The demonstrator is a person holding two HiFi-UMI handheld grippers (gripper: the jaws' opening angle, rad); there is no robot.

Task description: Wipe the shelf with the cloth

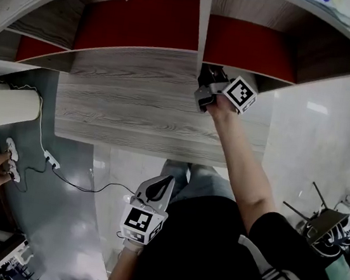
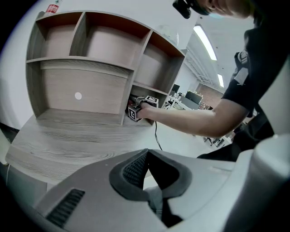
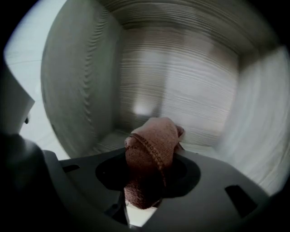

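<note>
**Right gripper holds cloth inside lower-right shelf compartment; left gripper idle and empty**

Right arm: stretched well forward from the shoulder, nearly straight, bare below a black short sleeve. The hand holds the right gripper (image 1: 208, 81) at the mouth of the lower-right compartment of the grey wood-grain shelf unit (image 1: 134, 60), just right of the upright divider. The jaws point into the compartment.

Right jaws: clamped on a bunched reddish-brown woven cloth (image 3: 152, 156) with a stitched hem. The cloth fills the gap between the jaws and bulges out ahead of them. That gripper's own view shows the compartment's wood-grain side walls, floor and back panel around it. Whether the cloth touches any shelf surface cannot be told.

Left arm: bent and held low, close to the body, over the glossy floor and short of the front edge of the broad wood-grain board (image 1: 133, 115) at the foot of the unit. The left gripper (image 1: 161, 185) points up toward the shelves, well apart from the right one. Its jaws meet at the tips and hold nothing.
</note>
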